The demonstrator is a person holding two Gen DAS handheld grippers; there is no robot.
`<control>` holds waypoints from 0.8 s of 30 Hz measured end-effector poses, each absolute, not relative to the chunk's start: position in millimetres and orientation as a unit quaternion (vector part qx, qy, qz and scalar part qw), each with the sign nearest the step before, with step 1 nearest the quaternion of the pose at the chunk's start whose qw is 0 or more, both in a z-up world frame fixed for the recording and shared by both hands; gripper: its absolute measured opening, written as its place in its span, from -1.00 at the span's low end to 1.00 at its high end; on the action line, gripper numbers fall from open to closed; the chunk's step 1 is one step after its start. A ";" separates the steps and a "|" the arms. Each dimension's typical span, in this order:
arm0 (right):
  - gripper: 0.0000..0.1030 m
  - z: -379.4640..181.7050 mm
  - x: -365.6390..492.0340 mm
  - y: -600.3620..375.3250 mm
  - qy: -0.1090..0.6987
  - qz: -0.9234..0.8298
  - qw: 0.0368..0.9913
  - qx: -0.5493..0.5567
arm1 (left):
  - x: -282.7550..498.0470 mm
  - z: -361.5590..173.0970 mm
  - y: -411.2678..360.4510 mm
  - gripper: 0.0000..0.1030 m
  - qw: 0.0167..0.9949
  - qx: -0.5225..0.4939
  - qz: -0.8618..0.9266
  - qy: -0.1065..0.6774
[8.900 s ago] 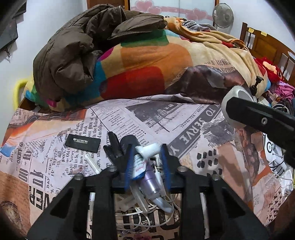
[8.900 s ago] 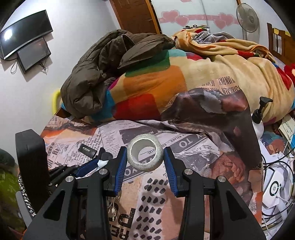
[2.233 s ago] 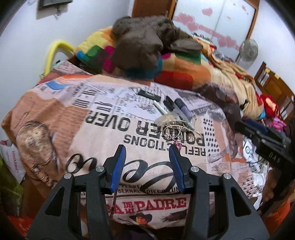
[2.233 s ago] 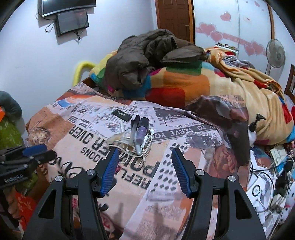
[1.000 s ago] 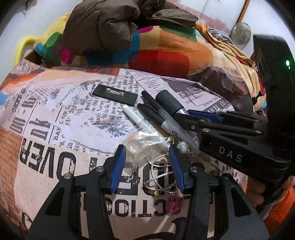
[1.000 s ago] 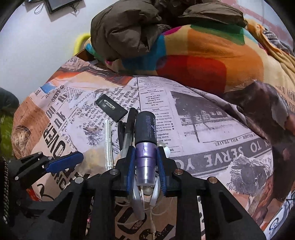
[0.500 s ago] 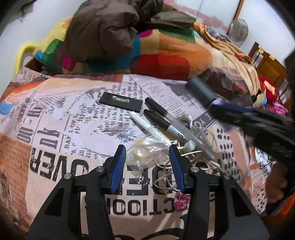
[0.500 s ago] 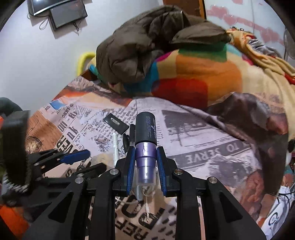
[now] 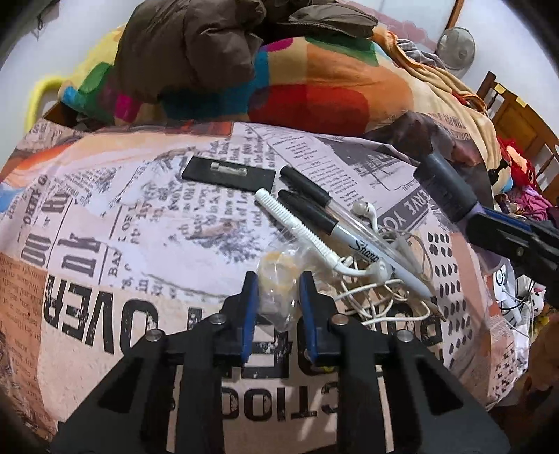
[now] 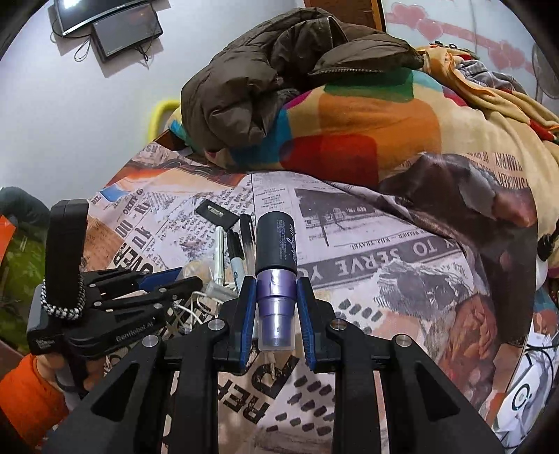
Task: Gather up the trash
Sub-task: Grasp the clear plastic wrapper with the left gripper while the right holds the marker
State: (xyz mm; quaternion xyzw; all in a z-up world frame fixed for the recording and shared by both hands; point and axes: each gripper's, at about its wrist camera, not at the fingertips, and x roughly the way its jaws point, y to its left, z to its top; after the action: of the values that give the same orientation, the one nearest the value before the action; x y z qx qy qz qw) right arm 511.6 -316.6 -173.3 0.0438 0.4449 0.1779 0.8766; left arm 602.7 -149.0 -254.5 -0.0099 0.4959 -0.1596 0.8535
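The left gripper (image 9: 276, 290) has just closed its jaws on the plastic wrapper (image 9: 279, 279); the right gripper (image 10: 273, 297) holds the purple bottle (image 10: 275, 279), so both are ready to carry away.

"Sharpie" on marker (image 9: 353, 241); "OVER" on bedsheet (image 9: 104, 314).

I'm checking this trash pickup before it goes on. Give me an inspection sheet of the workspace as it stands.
Surface: newspaper-print bedsheet, rumpled.
Job's things: crumpled clear plastic bag; purple spray bottle with black cap.
Clutter: black rectangular badge holder, black-capped markers, white ridged stick.
Grippers: left gripper jaws have just been closing, pads pressing the bag; right gripper clamped on the bottle, raised off the sheet.
Cables: white earphones, tangled beside the bag.
Surroundings: brown puffer jacket on multicoloured blanket; wall screen; fan.
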 end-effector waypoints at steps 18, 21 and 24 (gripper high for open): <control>-0.59 -100.4 464.0 -294.7 0.401 0.199 0.894 0.033 | 528.5 -151.1 -107.5 -0.60 0.894 -0.016 -0.123 0.431; -0.59 -84.3 451.2 -284.2 0.388 0.207 0.897 0.027 | 505.9 -127.0 -94.1 -0.60 0.903 -0.014 -0.114 0.413; -0.59 -67.0 436.0 -267.8 0.376 0.220 0.900 0.021 | 483.4 -106.4 -80.5 -0.60 0.912 -0.015 -0.105 0.397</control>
State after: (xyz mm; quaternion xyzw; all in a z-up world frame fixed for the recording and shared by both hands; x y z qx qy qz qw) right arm 436.0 -267.8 -67.0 0.0205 0.3765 0.2202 0.8996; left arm 483.4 -80.5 -106.4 -0.0146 0.3967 -0.1047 0.9119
